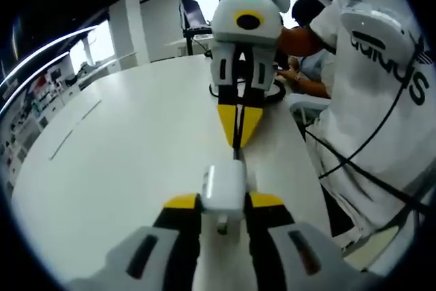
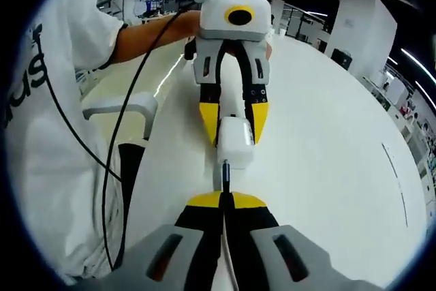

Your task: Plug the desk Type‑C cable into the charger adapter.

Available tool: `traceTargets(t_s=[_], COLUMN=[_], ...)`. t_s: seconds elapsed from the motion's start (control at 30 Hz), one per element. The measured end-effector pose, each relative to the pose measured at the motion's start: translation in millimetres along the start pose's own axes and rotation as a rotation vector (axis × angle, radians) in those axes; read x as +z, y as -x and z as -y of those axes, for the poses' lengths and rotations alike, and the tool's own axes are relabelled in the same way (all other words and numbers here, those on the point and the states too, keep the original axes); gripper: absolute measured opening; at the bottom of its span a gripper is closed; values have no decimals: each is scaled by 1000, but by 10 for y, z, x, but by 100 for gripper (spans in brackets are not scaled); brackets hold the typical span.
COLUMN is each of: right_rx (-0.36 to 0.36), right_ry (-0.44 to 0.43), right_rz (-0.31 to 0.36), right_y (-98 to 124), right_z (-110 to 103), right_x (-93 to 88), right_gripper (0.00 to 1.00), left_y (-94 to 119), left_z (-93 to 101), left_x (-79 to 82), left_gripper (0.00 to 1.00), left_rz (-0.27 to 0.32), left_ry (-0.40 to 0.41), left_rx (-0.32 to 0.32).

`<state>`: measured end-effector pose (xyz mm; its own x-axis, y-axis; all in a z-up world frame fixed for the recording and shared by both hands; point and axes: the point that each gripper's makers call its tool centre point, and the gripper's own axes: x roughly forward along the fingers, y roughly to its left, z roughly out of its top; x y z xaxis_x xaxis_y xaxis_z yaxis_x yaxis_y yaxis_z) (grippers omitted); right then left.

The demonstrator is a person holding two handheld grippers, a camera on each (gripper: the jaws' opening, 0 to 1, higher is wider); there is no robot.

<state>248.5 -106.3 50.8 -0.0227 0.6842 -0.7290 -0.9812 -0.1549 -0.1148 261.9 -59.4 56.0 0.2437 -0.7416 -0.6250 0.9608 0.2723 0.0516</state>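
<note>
Two grippers face each other nose to nose over the table [image 1: 122,168]: my left gripper [image 1: 223,200] has its jaws closed on the white adapter [image 1: 224,189], and my right gripper [image 2: 225,200] has its jaws pinched tight on the dark cable [image 2: 225,176], plug end forward. From the right gripper view, the plug tip sits just at the adapter's [image 2: 235,142] near face, its long axis running straight toward it. I judge the coming move a short push along that line; I cannot tell whether the plug is already seated.
</note>
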Motion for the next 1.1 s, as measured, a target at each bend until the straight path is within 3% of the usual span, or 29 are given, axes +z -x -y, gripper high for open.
traceTargets(t_s=[0.6,0.9,1.1], right_rx=[2,64,69], right_ry=[-25,-91,-66], right_rz=[13,297,337], right_y=[19,49,48], right_z=[4,1,-25], right_x=[-2,48,50], right_gripper=[2,8,9], left_y=[-14,4,1], left_z=[-11,0,-5], left_x=[3,22,43], left_gripper=[25,25,28], left_rz=[-4,86,101], left_ry=[1,-61,-71], left_rx=[-5,-16,-11])
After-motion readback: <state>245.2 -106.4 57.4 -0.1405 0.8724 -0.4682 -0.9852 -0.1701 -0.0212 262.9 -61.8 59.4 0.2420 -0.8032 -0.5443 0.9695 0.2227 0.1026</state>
